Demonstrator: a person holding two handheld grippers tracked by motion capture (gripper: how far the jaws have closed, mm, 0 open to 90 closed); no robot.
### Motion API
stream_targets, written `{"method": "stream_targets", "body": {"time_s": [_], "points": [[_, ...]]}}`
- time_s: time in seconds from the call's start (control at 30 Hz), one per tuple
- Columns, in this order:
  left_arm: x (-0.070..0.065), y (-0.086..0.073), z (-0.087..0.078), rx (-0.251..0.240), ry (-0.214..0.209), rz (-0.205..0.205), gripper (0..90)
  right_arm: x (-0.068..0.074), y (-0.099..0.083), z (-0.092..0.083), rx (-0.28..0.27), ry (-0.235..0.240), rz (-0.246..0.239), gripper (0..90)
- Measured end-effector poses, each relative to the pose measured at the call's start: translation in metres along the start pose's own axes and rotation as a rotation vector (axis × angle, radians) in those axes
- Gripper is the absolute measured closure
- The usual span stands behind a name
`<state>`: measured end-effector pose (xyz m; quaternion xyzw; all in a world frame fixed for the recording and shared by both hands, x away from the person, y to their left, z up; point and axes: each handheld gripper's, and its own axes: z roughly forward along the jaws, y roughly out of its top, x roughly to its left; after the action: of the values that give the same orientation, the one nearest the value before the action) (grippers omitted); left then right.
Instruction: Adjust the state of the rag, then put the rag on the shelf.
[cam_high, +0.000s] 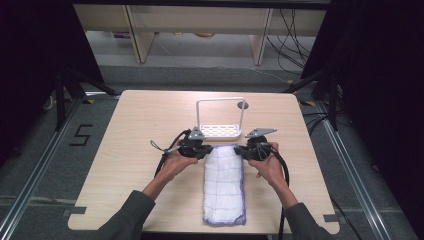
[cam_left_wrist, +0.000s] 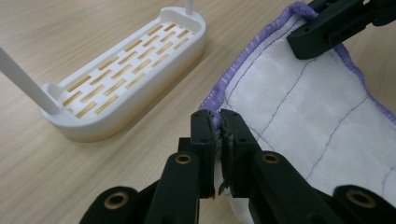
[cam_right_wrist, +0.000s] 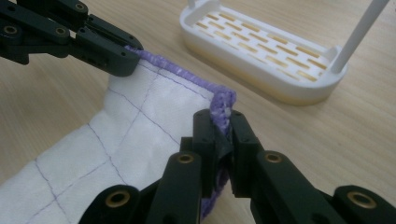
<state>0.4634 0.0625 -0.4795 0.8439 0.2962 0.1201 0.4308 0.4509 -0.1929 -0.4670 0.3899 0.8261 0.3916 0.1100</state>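
With the cloth (cam_high: 224, 185) lying lengthwise on the bench (cam_high: 130, 150), left tool (cam_left_wrist: 217, 128) pinches its far left corner. Right tool (cam_right_wrist: 222, 122) is clamped on the far right corner; white rack (cam_high: 218, 131) sits just beyond.

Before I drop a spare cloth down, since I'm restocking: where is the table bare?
Bare wood runs along the table left of the cloth, also right of it. Crowded: the far corners, pinched by the left gripper and right gripper, close before the white rack.
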Motion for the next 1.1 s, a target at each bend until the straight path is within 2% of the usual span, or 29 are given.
{"method": "stream_targets", "body": {"time_s": [0.03, 0.13, 0.2, 0.27, 0.33, 0.4, 0.43, 0.5, 0.57, 0.63, 0.7, 0.77, 0.8, 0.83, 0.9, 0.93, 0.97, 1.0, 1.03, 1.07, 1.1], "points": [[0.001, 0.000, -0.002, -0.006, -0.004, -0.013, 83.3, -0.001, 0.001, -0.001, -0.008, 0.001, -0.024, 84.2], [0.001, 0.000, -0.007, -0.016, -0.015, -0.043, 82.5, 0.004, 0.003, -0.001, -0.026, 0.010, -0.020, 84.2], [0.002, 0.000, -0.012, -0.013, -0.019, -0.036, 82.4, 0.006, 0.004, -0.004, -0.013, 0.022, -0.024, 84.2], [0.001, 0.000, -0.015, -0.040, -0.020, -0.056, 82.4, 0.007, 0.005, -0.006, -0.015, 0.027, -0.017, 84.2], [0.001, 0.001, -0.019, -0.043, -0.018, -0.050, 82.5, 0.008, 0.007, -0.008, -0.019, 0.028, -0.025, 84.2], [0.001, 0.002, -0.022, -0.029, -0.012, -0.023, 82.7, 0.009, 0.008, -0.009, -0.022, 0.037, -0.034, 84.2], [0.002, 0.003, -0.022, -0.031, -0.013, -0.023, 82.8, 0.010, 0.009, -0.010, -0.031, 0.057, -0.027, 84.2], [0.000, 0.004, -0.023, -0.052, -0.012, -0.044, 83.0, 0.012, 0.011, -0.013, -0.029, 0.048, -0.035, 84.2], [0.001, 0.007, -0.027, -0.063, -0.015, -0.037, 83.1, 0.013, 0.012, -0.014, -0.044, 0.050, -0.031, 84.1], [0.001, 0.009, -0.030, -0.064, -0.009, -0.032, 82.9, 0.015, 0.014, -0.018, -0.037, 0.065, -0.018, 84.2], [0.001, 0.012, -0.034, -0.067, -0.010, -0.024, 82.9, 0.014, 0.015, -0.021, -0.047, 0.061, -0.042, 84.2], [0.001, 0.014, -0.037, -0.058, -0.004, -0.008, 82.9, 0.017, 0.016, -0.023, -0.053, 0.082, -0.013, 84.1], [0.000, 0.015, -0.038, -0.062, -0.012, -0.014, 83.0, 0.016, 0.017, -0.025, -0.054, 0.069, -0.037, 84.2], [-0.001, 0.017, -0.039, -0.070, -0.006, -0.019, 83.1, 0.018, 0.017, -0.026, -0.060, 0.078, -0.031, 84.2], [-0.001, 0.020, -0.044, -0.061, -0.005, -0.001, 83.2, 0.017, 0.019, -0.028, -0.071, 0.100, -0.038, 84.2], [-0.002, 0.021, -0.046, -0.061, -0.002, 0.003, 83.3, 0.018, 0.020, -0.029, -0.082, 0.089, -0.048, 84.2], [-0.003, 0.023, -0.047, -0.076, -0.005, -0.007, 83.4, 0.019, 0.020, -0.031, -0.082, 0.088, -0.039, 84.2], [-0.003, 0.025, -0.051, -0.069, -0.003, 0.009, 83.5, 0.022, 0.021, -0.034, -0.078, 0.097, -0.023, 84.2], [-0.006, 0.028, -0.054, -0.085, 0.004, -0.003, 83.5, 0.021, 0.023, -0.035, -0.097, 0.087, -0.048, 84.2], [-0.007, 0.030, -0.057, -0.080, 0.007, 0.010, 83.6, 0.023, 0.025, -0.040, -0.092, 0.085, -0.050, 84.3], [-0.011, 0.034, -0.062, -0.097, 0.012, 0.015, 83.6, 0.023, 0.026, -0.042, -0.107, 0.085, -0.056, 84.3]]}}
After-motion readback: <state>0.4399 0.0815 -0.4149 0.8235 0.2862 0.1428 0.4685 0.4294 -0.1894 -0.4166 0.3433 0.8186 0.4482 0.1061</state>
